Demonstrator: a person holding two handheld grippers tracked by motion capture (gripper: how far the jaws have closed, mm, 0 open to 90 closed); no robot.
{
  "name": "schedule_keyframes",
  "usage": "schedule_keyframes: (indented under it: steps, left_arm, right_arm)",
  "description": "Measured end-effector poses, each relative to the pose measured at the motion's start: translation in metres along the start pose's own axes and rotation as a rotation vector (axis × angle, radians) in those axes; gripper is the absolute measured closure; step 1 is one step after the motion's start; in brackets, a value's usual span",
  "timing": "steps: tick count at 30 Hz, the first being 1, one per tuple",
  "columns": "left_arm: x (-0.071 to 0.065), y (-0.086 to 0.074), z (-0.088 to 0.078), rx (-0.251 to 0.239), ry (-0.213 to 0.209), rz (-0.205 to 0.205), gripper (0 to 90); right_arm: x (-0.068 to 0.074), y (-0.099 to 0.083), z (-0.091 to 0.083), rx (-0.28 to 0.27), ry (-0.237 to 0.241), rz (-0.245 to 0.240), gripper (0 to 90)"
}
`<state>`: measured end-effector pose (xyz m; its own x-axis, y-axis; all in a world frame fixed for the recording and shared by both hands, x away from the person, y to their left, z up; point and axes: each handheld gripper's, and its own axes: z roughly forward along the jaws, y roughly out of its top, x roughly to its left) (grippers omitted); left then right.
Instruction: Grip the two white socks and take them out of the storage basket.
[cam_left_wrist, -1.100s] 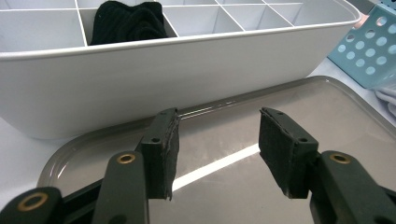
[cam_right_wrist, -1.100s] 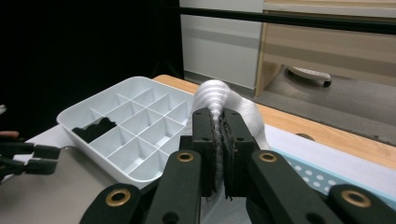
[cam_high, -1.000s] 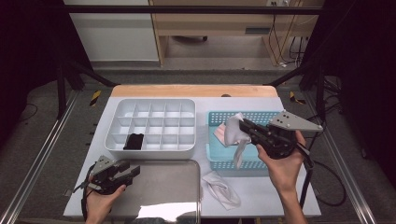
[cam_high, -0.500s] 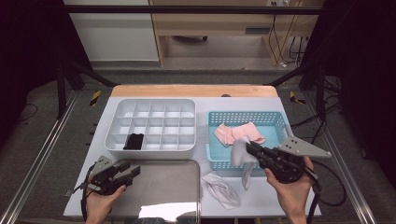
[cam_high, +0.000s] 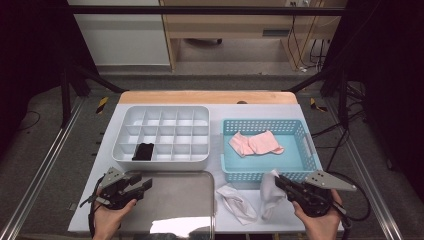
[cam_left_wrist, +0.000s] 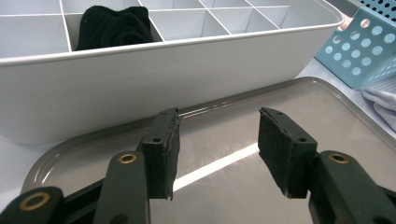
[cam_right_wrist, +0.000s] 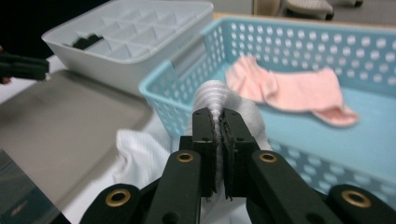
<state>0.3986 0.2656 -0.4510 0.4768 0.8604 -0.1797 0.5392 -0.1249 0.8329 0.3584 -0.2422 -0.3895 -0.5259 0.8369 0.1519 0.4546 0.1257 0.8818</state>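
My right claw (cam_right_wrist: 218, 122) is pinched tight on a soft white knitted sock (cam_high: 270, 192), dangling just in front of the light-blue perforated plastic basket (cam_high: 297, 172), beside a 2nd white sock (cam_high: 237, 202) on the desk. It's light, limp, stretchy w/ no stiffness, so I'd keep gripping a bunched fold. Left claw (cam_left_wrist: 215, 149) sits wide and empty over the grey metal tray (cam_left_wrist: 327, 112).

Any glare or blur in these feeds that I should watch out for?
High view: bright glare patch on the metal tray; dark surroundings. Left gripper view: sharp, with a reflected light streak across the tray between the open jaws. Right gripper view: the white sock in the jaws is crisp; the pink socks and divided organizer are soft.
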Motion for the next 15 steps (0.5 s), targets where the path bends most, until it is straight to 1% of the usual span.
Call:
schedule_keyframes:
  steps: [3, 6, 9, 11, 15]
  left_arm:
    - [0.000, -0.001, 0.001, 0.000, 0.003, 0.002, 47.7]
    - [-0.001, -0.001, 0.000, -0.003, 0.003, -0.001, 48.1]
    - [-0.002, -0.001, 0.000, -0.001, -0.004, 0.003, 48.2]
    - [-0.002, -0.002, 0.001, 0.001, -0.009, 0.005, 48.3]
    - [-0.003, -0.003, 0.001, 0.000, -0.008, 0.012, 48.6]
  right_arm:
    - [-0.007, -0.013, 0.005, 0.039, -0.016, 0.022, 85.7]
    - [-0.012, -0.028, 0.013, 0.086, -0.036, 0.033, 85.7]
    - [-0.017, -0.041, 0.018, 0.114, -0.047, 0.057, 85.6]
    - [-0.021, -0.047, 0.022, 0.130, -0.066, 0.072, 85.5]
    - [-0.026, -0.055, 0.032, 0.169, -0.116, 0.043, 85.1]
